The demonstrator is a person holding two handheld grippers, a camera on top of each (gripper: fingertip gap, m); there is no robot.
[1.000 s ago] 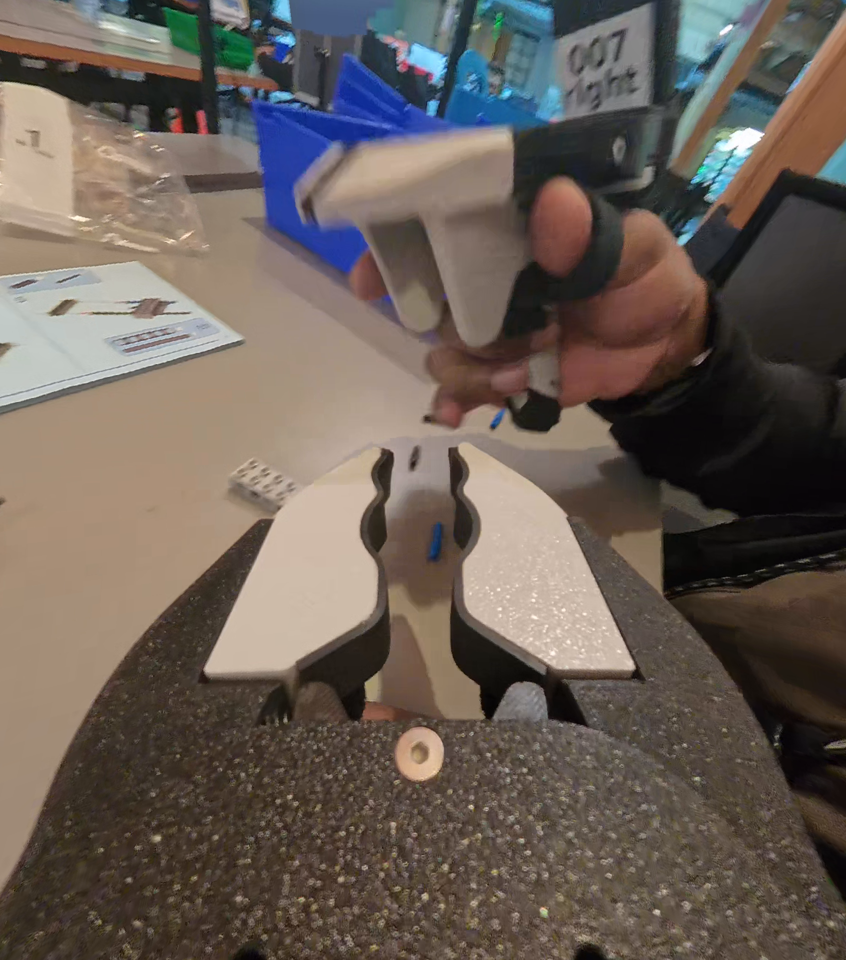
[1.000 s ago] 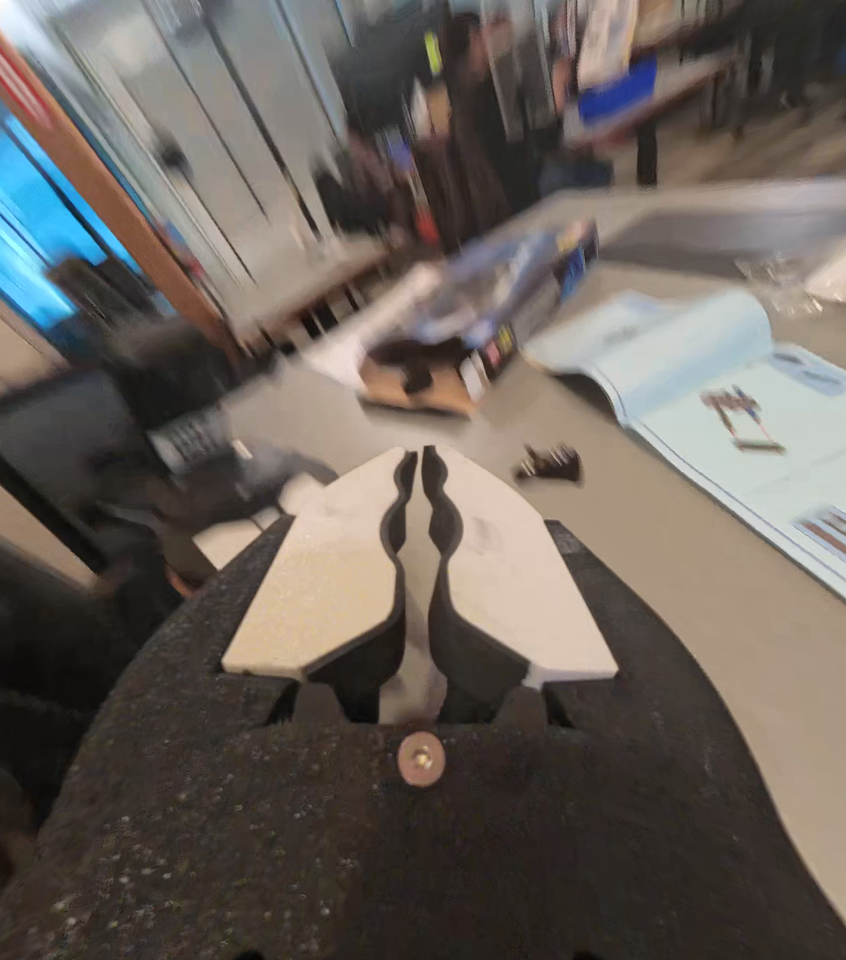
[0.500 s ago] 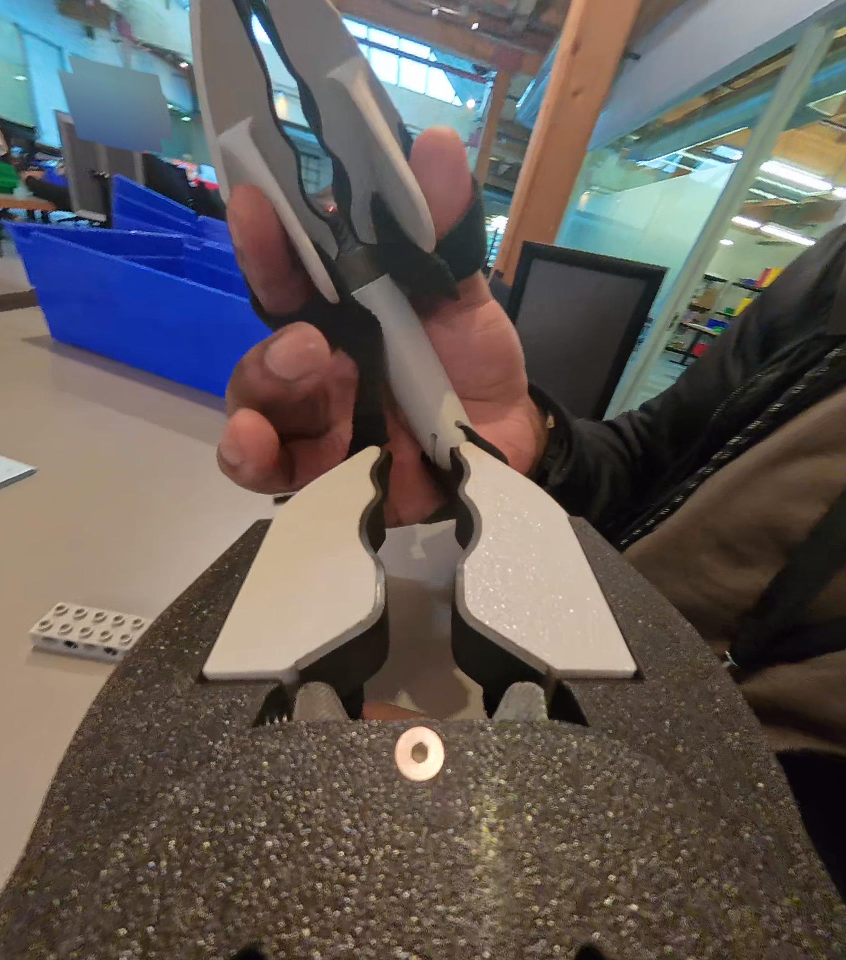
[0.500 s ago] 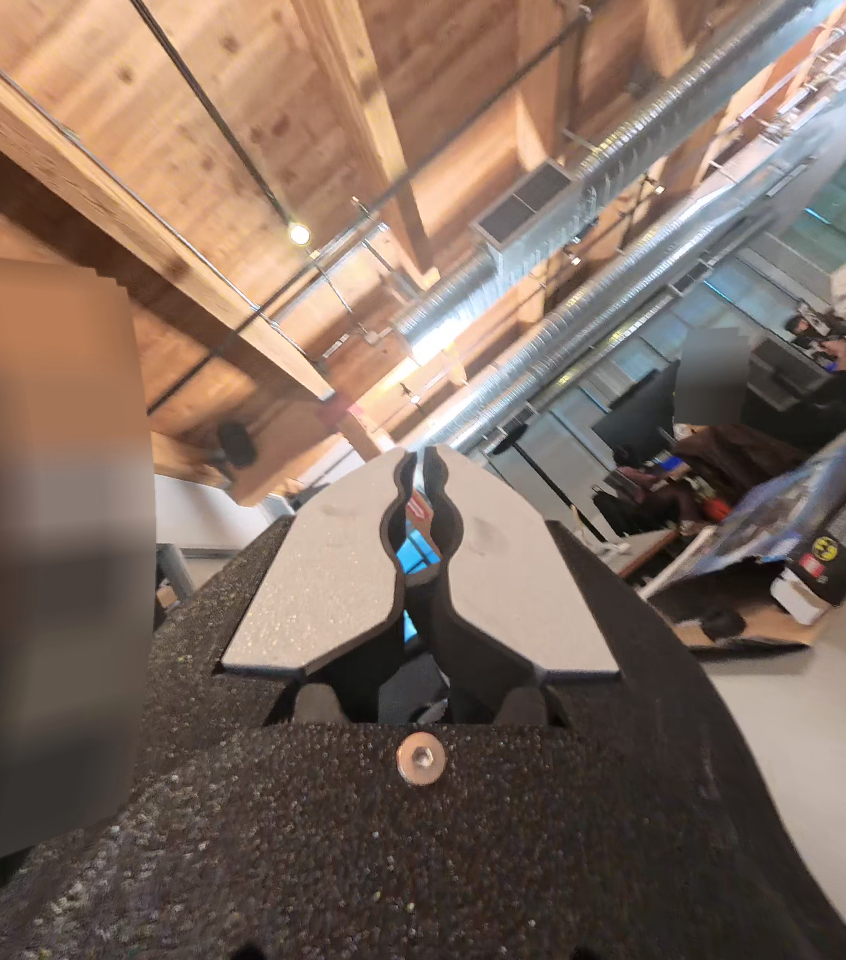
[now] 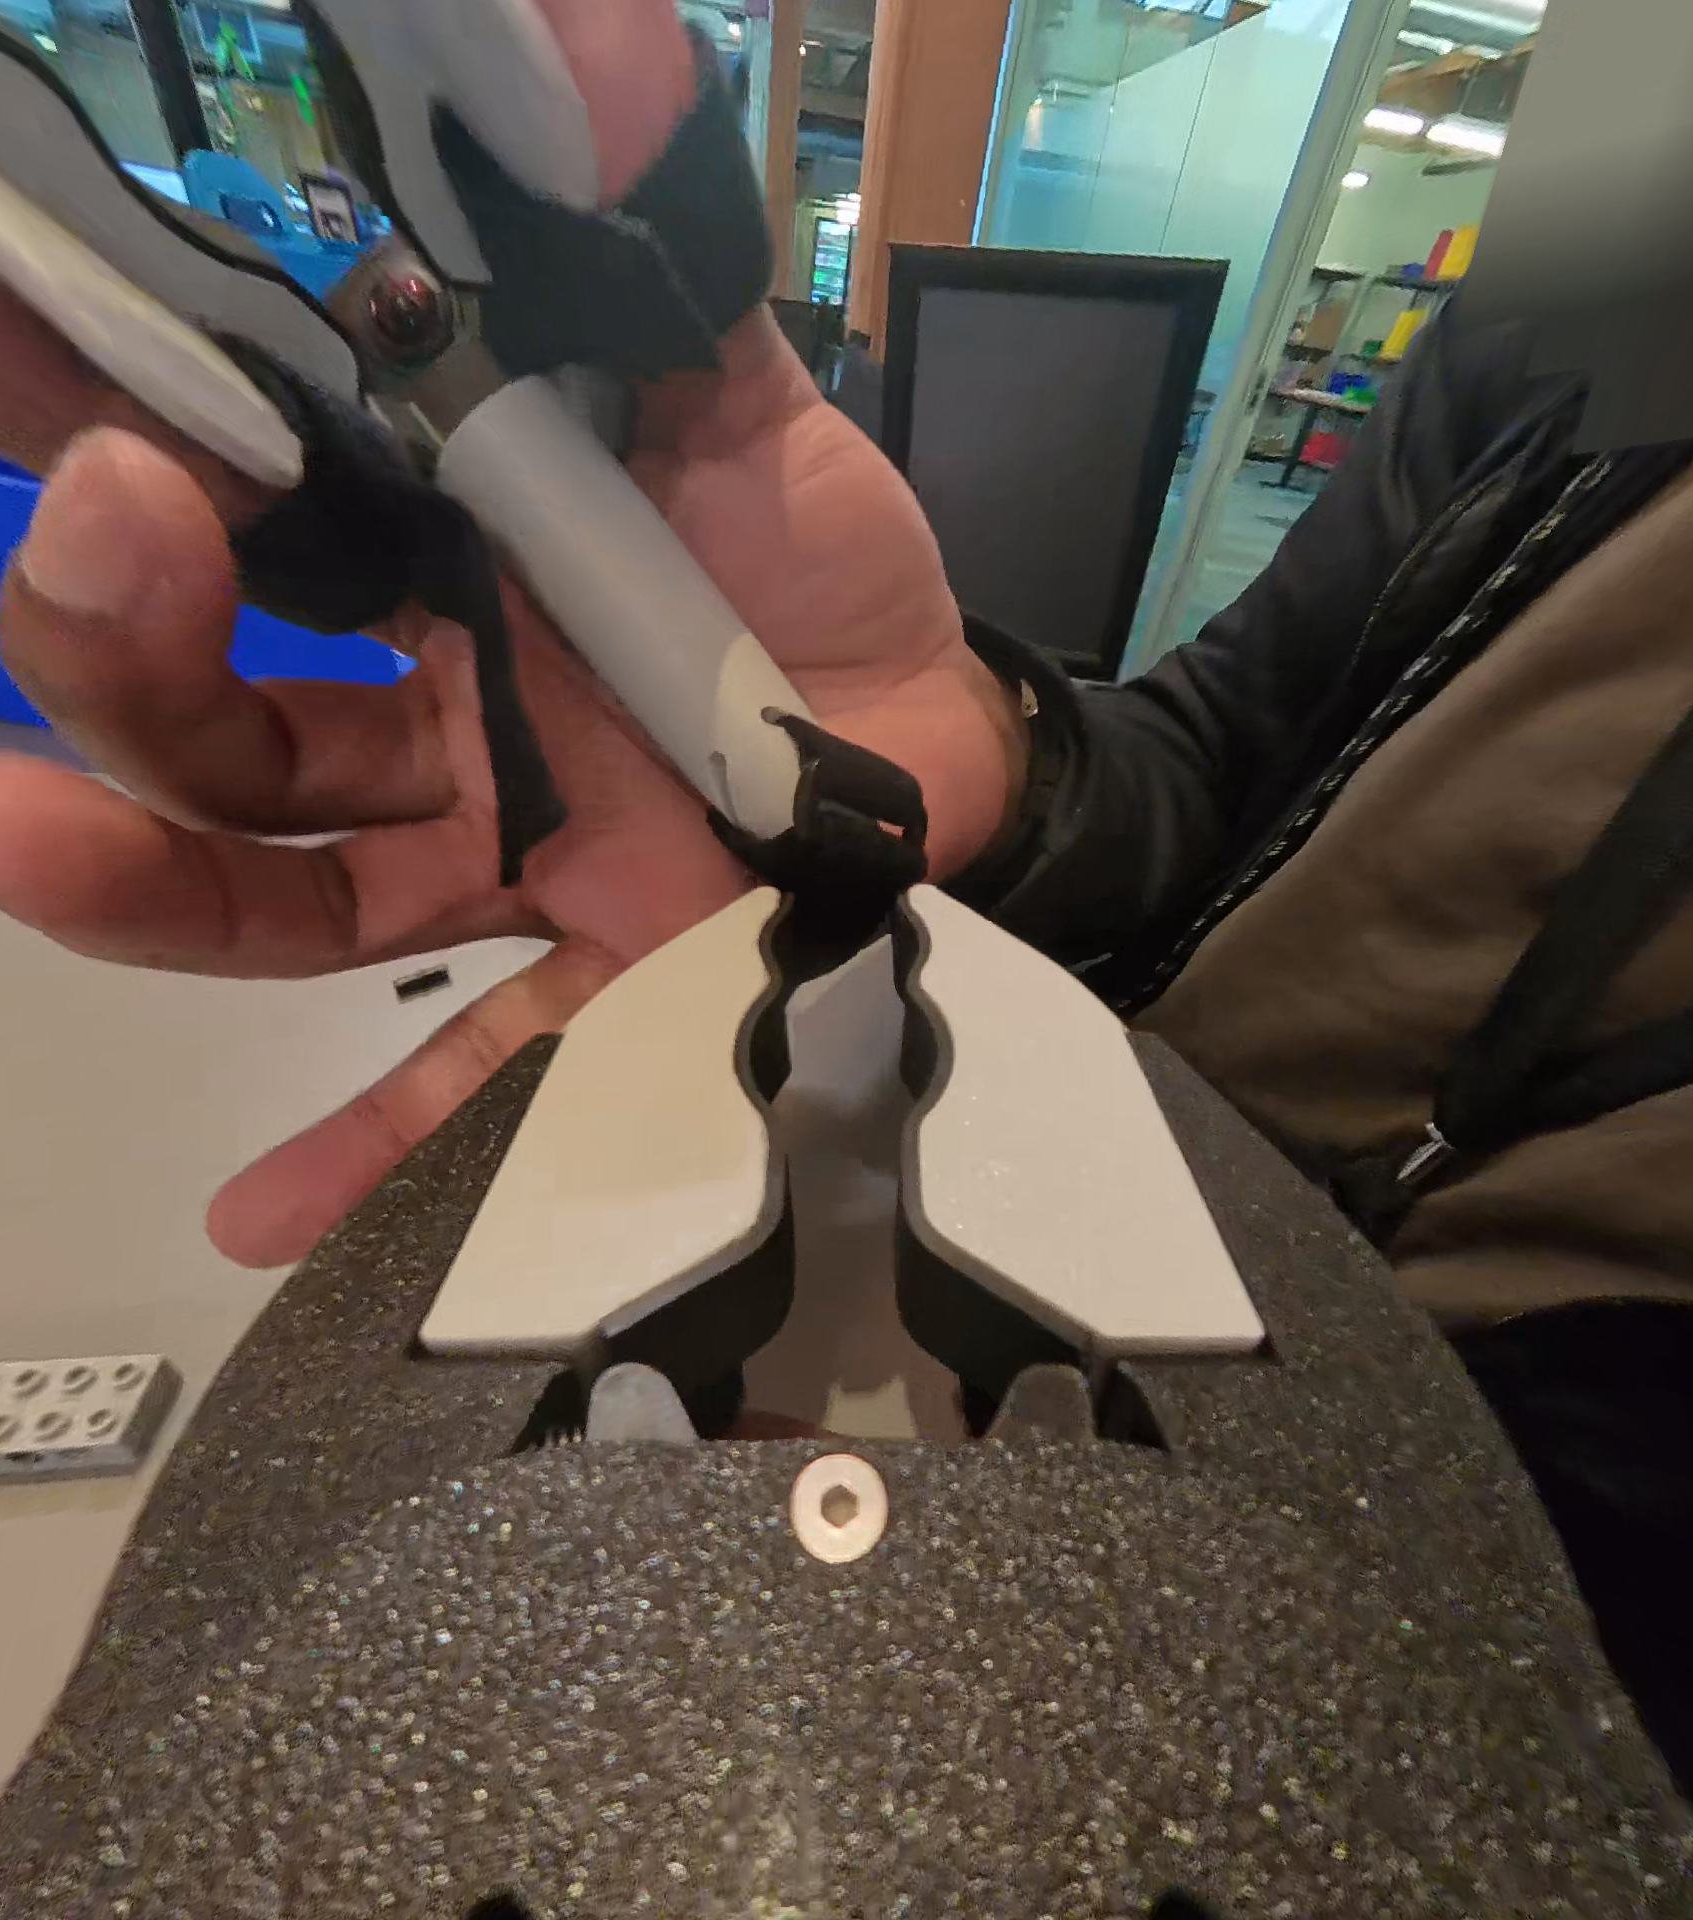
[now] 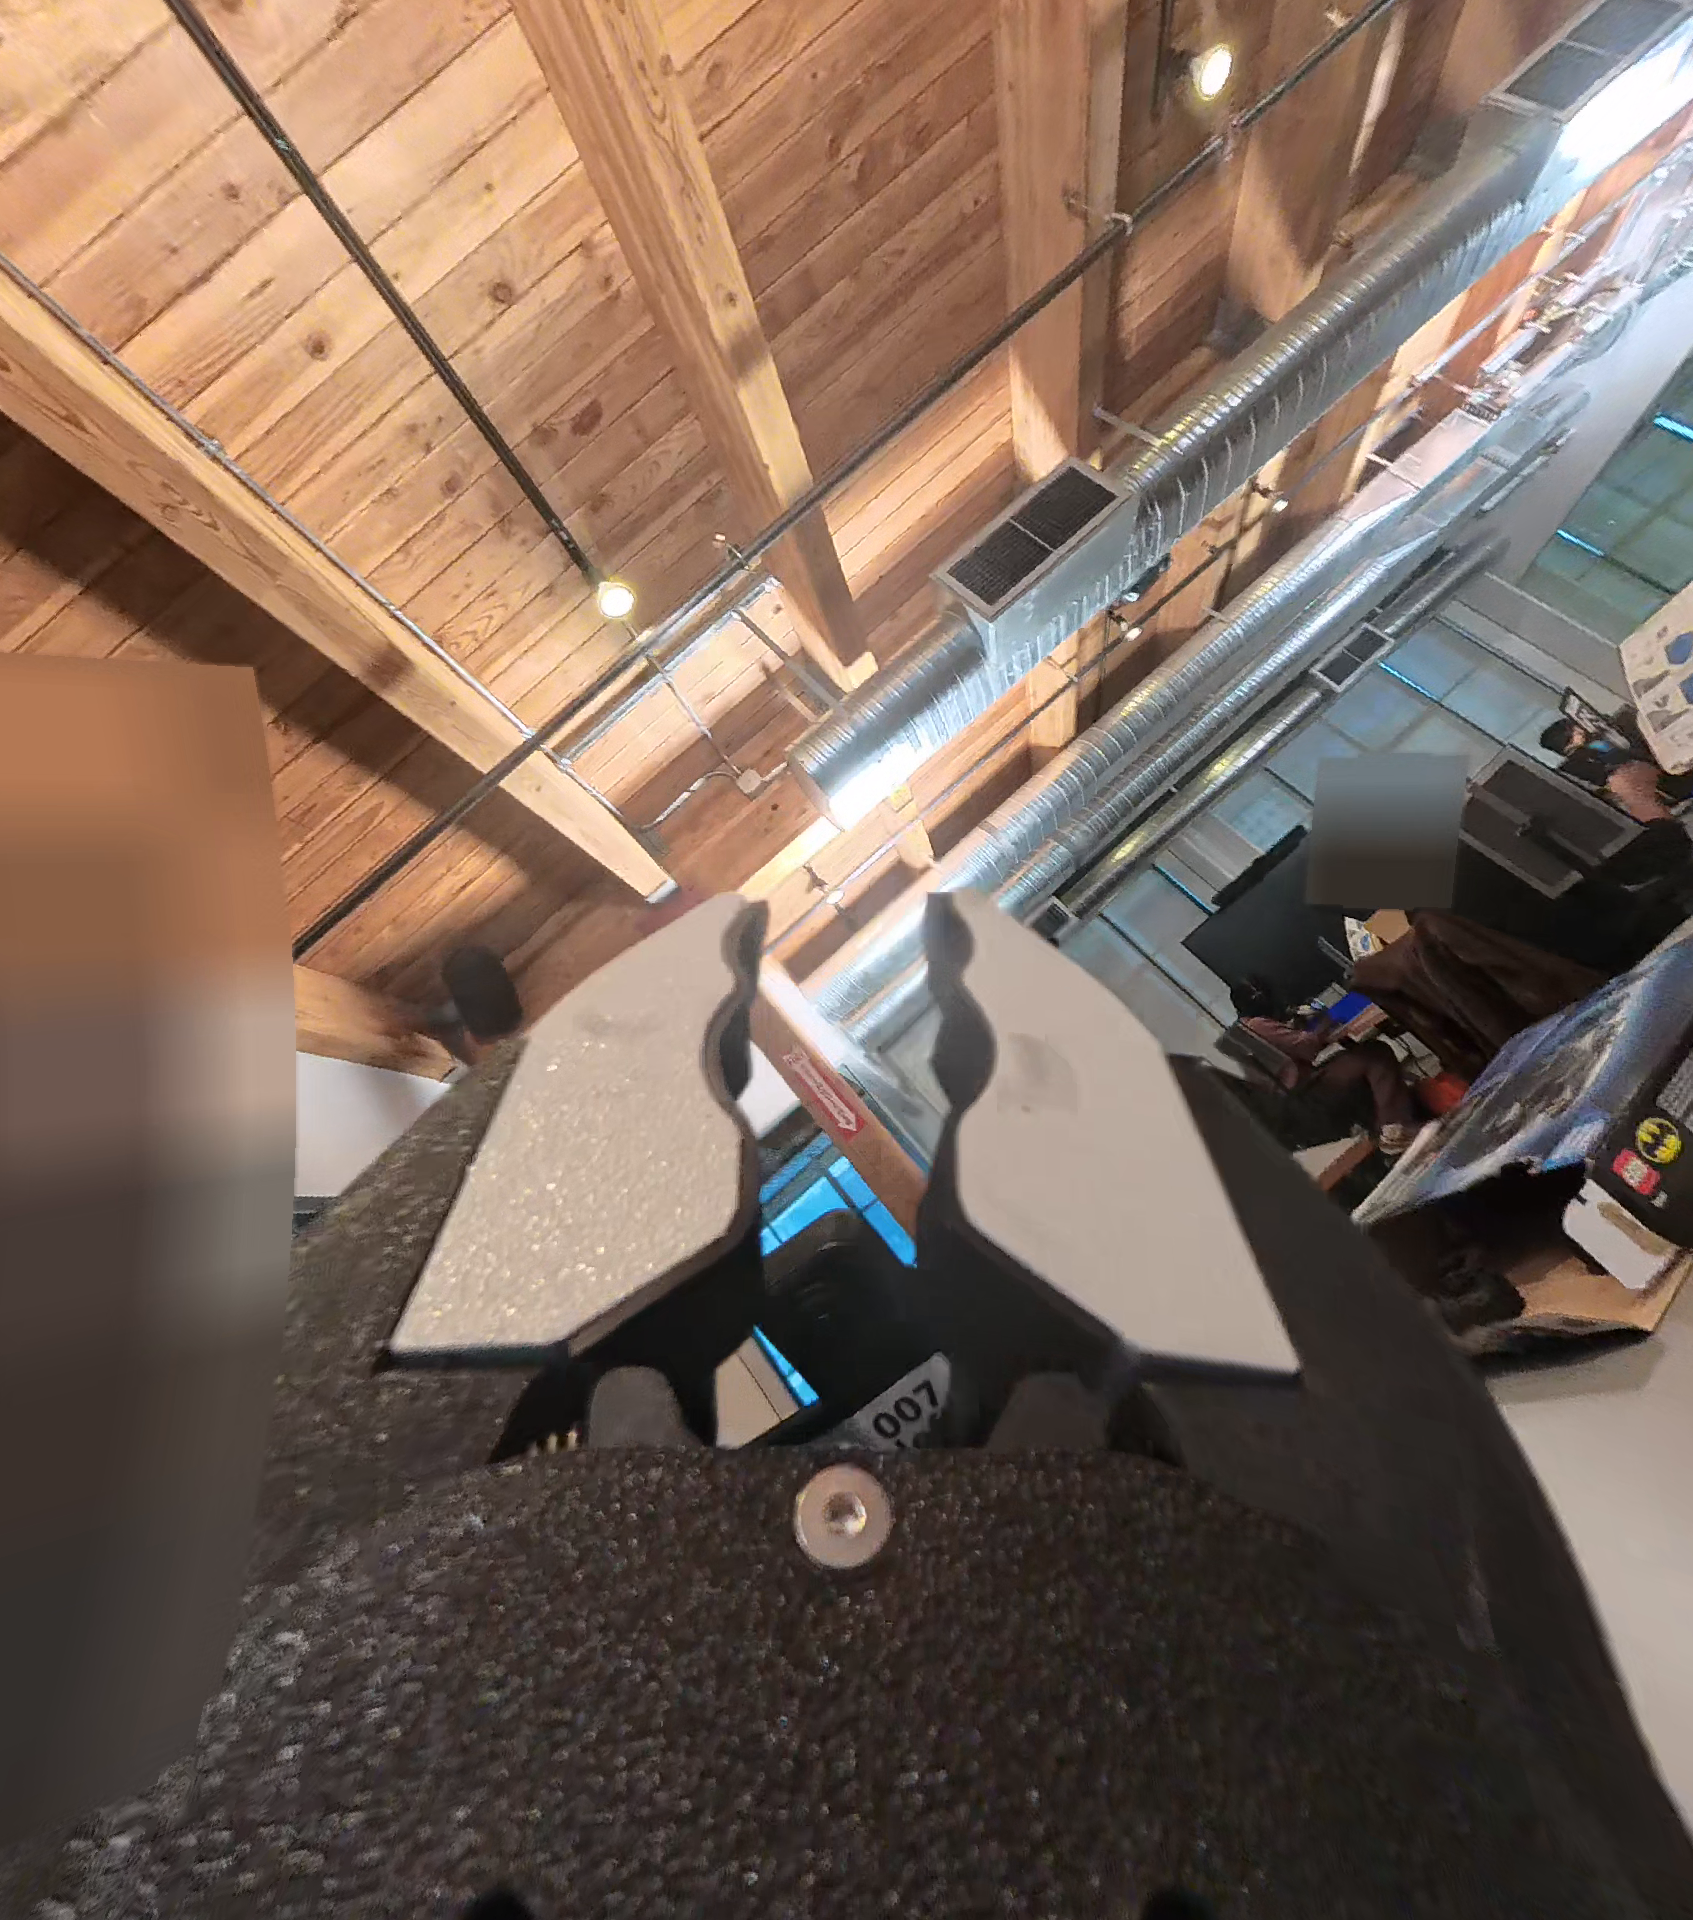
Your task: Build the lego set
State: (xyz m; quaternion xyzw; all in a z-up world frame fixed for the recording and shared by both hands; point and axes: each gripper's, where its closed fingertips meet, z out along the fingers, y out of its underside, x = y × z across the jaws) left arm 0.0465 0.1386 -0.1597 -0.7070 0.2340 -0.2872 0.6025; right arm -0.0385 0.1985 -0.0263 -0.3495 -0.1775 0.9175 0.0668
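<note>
The left gripper (image 5: 839,914) had its tips closed on the black strap (image 5: 847,831) at the end of the grey handle (image 5: 613,582) held in the person's hand (image 5: 509,831). The right gripper (image 6: 847,914) stood apart and empty, pointing at the wooden ceiling (image 6: 406,312). A grey brick (image 5: 11,1418) lay on the table (image 5: 94,1091).

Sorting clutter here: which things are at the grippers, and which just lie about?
At the grippers: left gripper pinches the black strap on the other's grey handle; right gripper open, bare.
Lying about: grey studded brick; small black piece; torn cardboard box.
</note>
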